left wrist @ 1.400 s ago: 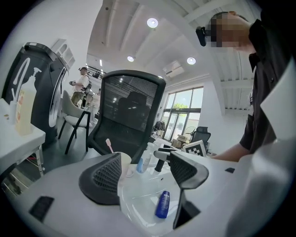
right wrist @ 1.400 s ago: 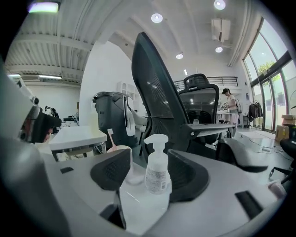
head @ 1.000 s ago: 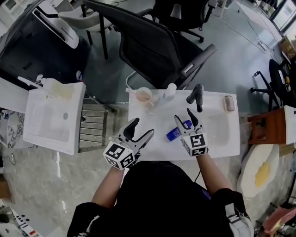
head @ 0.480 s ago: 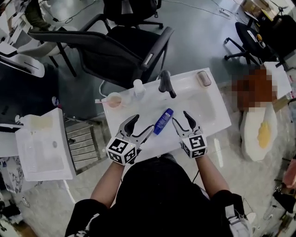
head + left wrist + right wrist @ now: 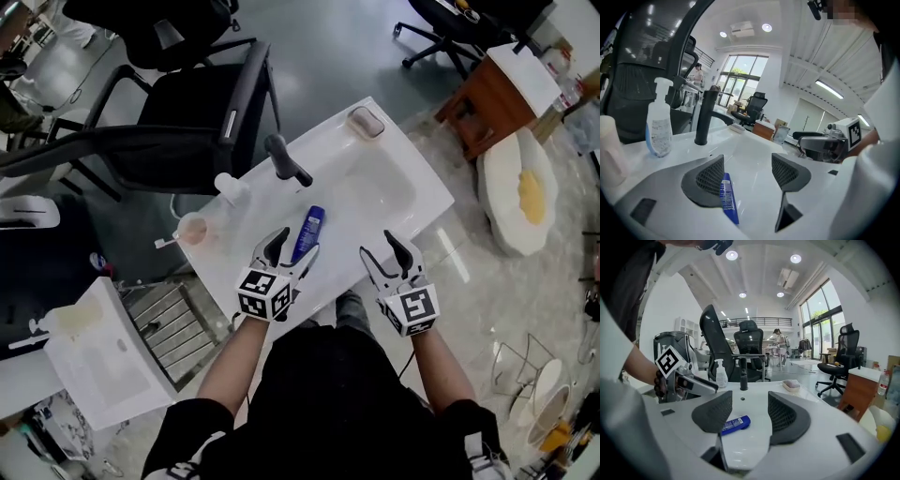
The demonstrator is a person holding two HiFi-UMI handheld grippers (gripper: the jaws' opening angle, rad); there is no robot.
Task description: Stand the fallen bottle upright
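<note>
Bottle (image 5: 307,234) lies flat on sink (image 5: 424,184) near its front edge; left gripper (image 5: 293,246) and right gripper (image 5: 382,248) both open.

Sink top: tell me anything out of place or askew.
The blue bottle lies on its side on the white sink, near the black tap; the spray bottle beside the tap stands upright. No spill shows.

Blue bottle (image 5: 307,233); white sink (image 5: 394,202); black faucet (image 5: 286,159).

two bottles (image 5: 307,232) (image 5: 658,129), one faucet (image 5: 286,161), two grippers (image 5: 293,246) (image 5: 380,246).
</note>
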